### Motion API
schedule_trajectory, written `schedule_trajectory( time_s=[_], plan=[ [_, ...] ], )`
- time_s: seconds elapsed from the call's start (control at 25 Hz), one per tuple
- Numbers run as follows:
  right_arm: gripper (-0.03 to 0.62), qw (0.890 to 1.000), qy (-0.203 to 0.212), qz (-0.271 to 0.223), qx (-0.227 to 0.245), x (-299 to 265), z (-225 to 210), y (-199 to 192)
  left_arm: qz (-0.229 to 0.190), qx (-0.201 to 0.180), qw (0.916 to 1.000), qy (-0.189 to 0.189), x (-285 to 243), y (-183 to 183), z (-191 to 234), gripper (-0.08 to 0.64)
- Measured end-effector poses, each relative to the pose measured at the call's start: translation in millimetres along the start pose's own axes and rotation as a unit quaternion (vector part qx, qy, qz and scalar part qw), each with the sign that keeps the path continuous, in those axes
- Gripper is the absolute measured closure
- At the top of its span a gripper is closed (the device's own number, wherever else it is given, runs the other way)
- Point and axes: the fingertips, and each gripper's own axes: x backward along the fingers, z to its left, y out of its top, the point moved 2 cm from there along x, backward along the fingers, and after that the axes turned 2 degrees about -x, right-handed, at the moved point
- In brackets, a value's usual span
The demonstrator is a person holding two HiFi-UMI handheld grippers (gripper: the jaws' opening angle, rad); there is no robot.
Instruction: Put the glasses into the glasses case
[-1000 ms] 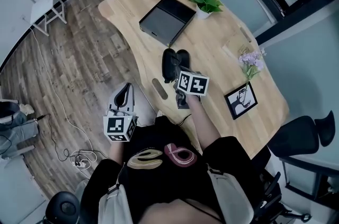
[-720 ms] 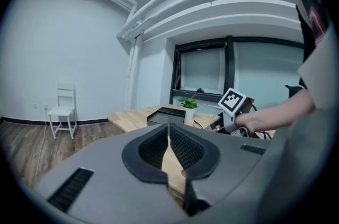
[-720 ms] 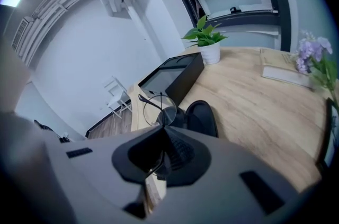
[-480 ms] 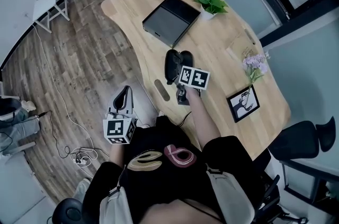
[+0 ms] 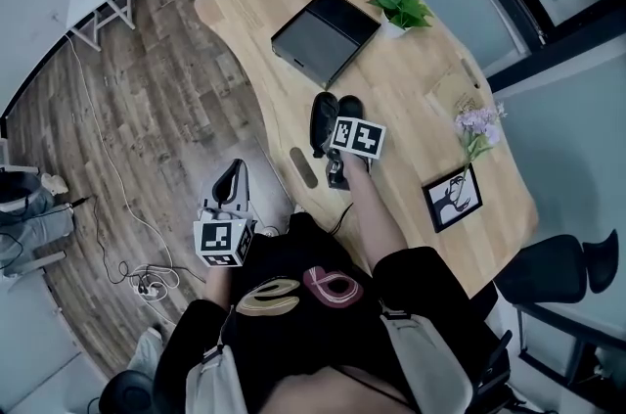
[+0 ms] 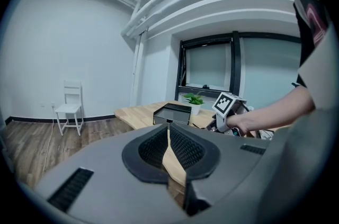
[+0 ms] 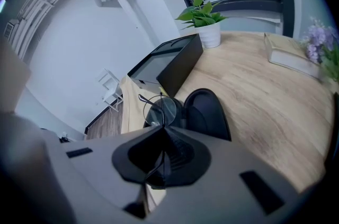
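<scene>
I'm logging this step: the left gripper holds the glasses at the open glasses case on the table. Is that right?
Not quite. The right gripper holds the glasses at the open glasses case on the table. The right gripper view shows this.

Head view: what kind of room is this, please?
Probably an office or studio room. A light wooden desk with a curved edge carries a green potted plant in a white pot and a black-framed picture; a black office chair stands beside it.
</scene>
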Motion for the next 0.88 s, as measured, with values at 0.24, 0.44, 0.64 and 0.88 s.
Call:
schedule_trajectory(
  time_s=[0.24,0.44,0.64,0.88],
  plan=[
    [0.574,1.0,-0.002,0.011,-0.01,-10,-2,-1,0.008,0.001,0.9999,0.009,0,-3,6,0.534],
    [0.574,1.0,-0.006,0.023,-0.017,-19,-4,-1,0.006,-0.007,0.9999,0.014,-2,2,11,0.534],
    [0.574,0.999,-0.014,0.03,-0.021,-25,-5,-3,0.012,-0.004,0.9997,0.021,-3,0,15,0.534],
    [0.574,0.998,-0.016,0.037,-0.041,-29,-6,-4,0.016,-0.008,0.9996,0.022,-4,1,17,0.534]
  ],
)
